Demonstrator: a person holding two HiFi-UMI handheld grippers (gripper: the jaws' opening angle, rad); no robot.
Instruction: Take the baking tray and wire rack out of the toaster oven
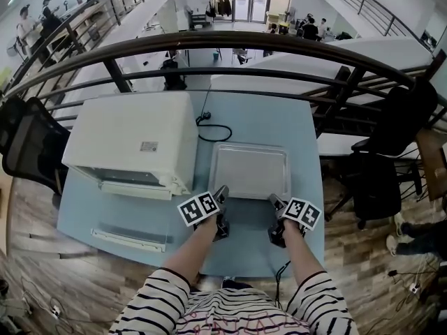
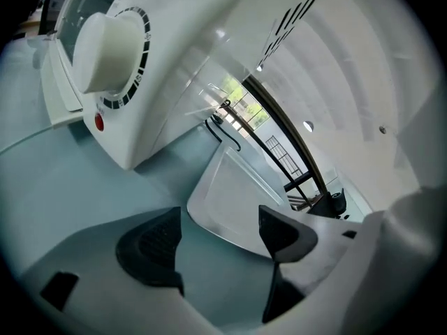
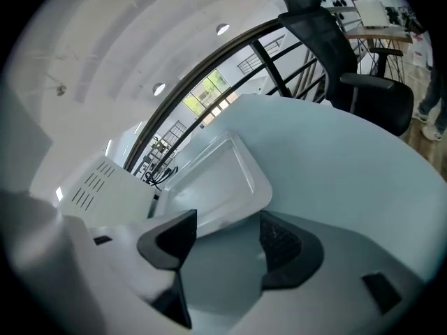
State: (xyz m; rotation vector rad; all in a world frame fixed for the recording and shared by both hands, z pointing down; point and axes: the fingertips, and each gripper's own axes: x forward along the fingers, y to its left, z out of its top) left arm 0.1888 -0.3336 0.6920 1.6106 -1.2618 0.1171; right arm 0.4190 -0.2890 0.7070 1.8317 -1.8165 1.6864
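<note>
The silver baking tray [image 1: 250,169] lies flat on the pale blue table [image 1: 307,138], to the right of the white toaster oven [image 1: 133,138]. The oven's door [image 1: 129,230] hangs open toward me, and its inside is hidden. My left gripper [image 1: 222,192] sits at the tray's near left corner, open, with nothing between its pads. My right gripper [image 1: 274,201] sits at the near right corner, also open and empty. In the left gripper view the tray [image 2: 234,201] lies just beyond the left gripper [image 2: 216,236], beside the oven [image 2: 181,68]. In the right gripper view the tray [image 3: 216,176] lies just past the right gripper [image 3: 227,236].
A black power cable [image 1: 213,130] curls behind the tray near the oven. A dark curved railing [image 1: 230,47] runs along the table's far side. Black office chairs stand at the left [image 1: 24,145] and the right [image 1: 391,152]. The table's right edge is close to the tray.
</note>
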